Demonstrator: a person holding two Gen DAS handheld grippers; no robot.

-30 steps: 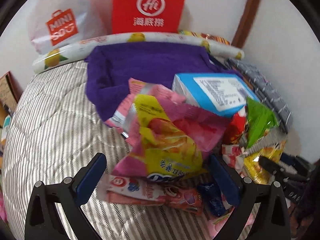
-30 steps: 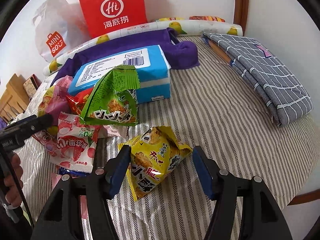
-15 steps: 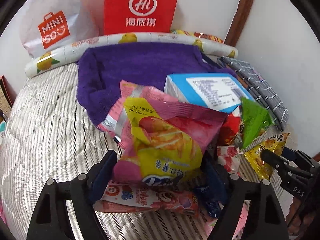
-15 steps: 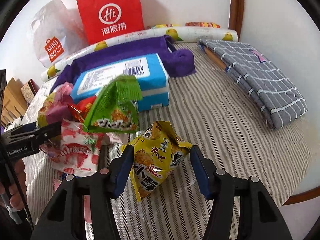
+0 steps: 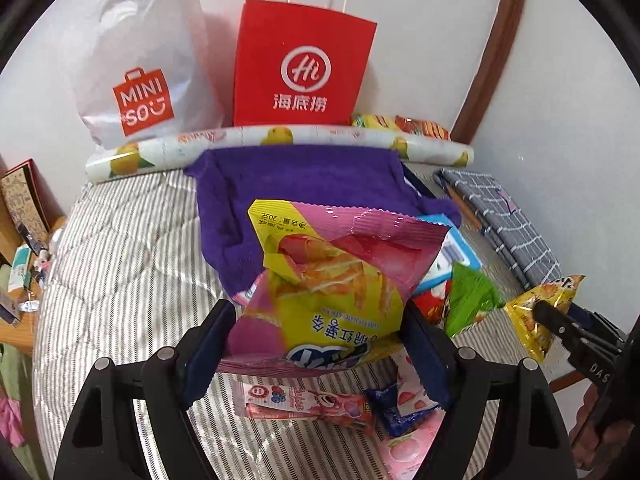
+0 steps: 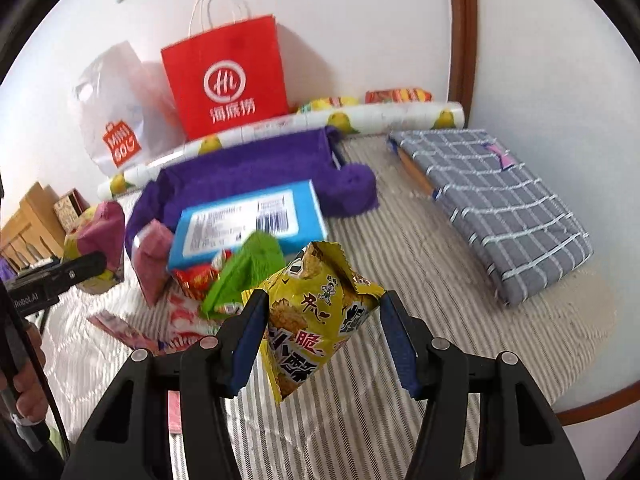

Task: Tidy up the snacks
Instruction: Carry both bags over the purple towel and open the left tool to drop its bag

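Observation:
My left gripper is shut on a pink and yellow chip bag and holds it lifted above the striped bed. My right gripper is shut on a yellow snack bag, also lifted off the bed. That yellow bag shows in the left wrist view at the far right. Below lie a green bag, a red bag, a blue box, a pink strawberry pack and a small blue wrapper.
A purple towel lies behind the pile. A red paper bag and a white Miniso bag stand by the wall behind a lemon-print roll. A folded grey checked cloth lies on the right. The bed edge curves at right.
Both grippers closed on their bags and rose. The pink and yellow bag and the yellow bag are lifted off the bed; both views tilted up toward the wall.

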